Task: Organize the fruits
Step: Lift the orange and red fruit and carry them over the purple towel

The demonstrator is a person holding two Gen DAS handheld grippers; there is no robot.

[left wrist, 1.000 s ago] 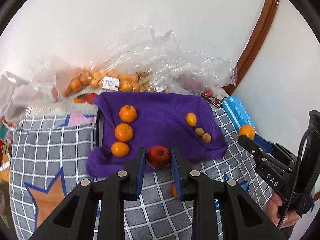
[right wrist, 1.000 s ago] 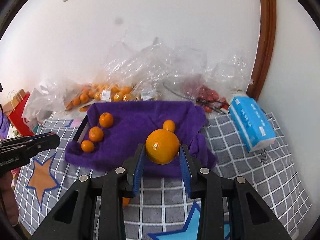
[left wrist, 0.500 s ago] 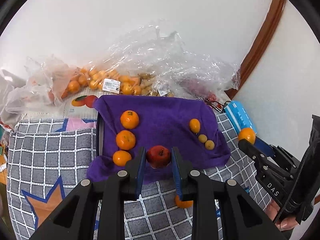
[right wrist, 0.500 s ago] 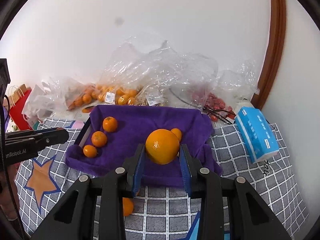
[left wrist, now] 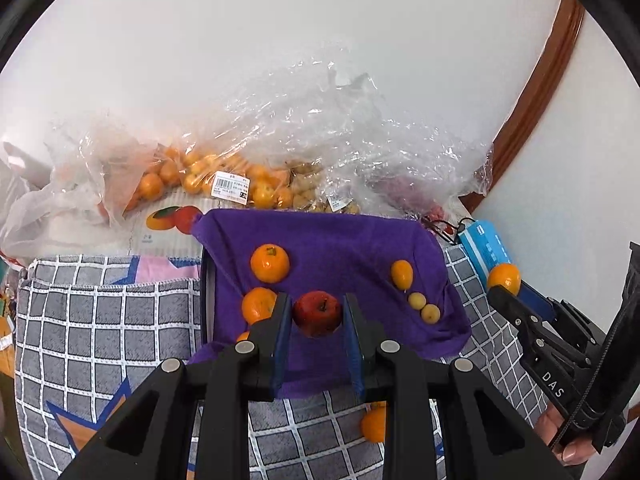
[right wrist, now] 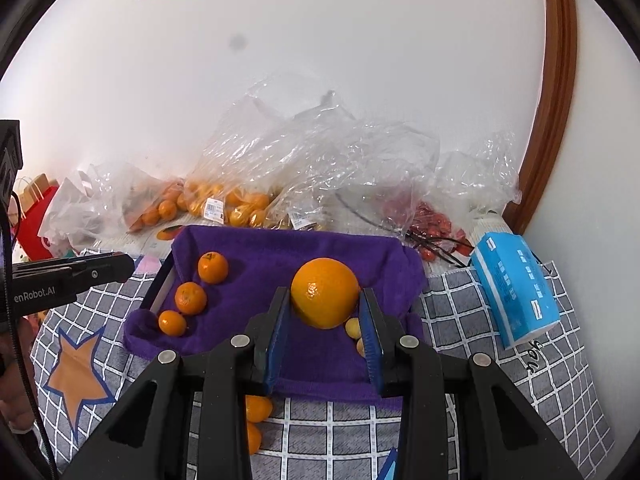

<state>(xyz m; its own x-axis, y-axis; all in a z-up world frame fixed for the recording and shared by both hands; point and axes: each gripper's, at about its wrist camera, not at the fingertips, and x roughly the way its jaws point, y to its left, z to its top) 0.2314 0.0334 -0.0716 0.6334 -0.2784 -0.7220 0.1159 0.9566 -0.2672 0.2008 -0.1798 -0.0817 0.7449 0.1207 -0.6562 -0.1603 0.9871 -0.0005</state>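
**Inspector A:** Left wrist view. The left gripper [left wrist: 317, 322] is clenched on a red apple [left wrist: 317, 313], both blue pads pressing its flanks, at lower centre of frame. Beyond it lies the purple towel [left wrist: 340, 248] draped over a tray. Tangerines [left wrist: 270, 263] line the towel's left side; a kumquat [left wrist: 401, 274] and two smaller yellow fruits sit at its right. The open middle strip looks like the natural spot for the apple.

**Inspector B:** Recommendation?

**Inspector A:** Lower it onto the cloth before releasing, clear of the nearest tangerine [left wrist: 258, 304], which sits just beside the left finger.

**Inspector B:** Right wrist view?

**Inspector A:** The right gripper [right wrist: 325, 308] grasps a large orange [right wrist: 325, 298], centre frame, above the towel's right half. Small yellow fruits [right wrist: 353, 327] show just below it. Loose tangerines [right wrist: 258, 407] remain on the checked blanket [right wrist: 480, 312], bottom centre.

**Inspector B:** Advice?

**Inspector A:** Set the orange down well apart from the small fruits; a round fruit is likely to roll on soft cloth.
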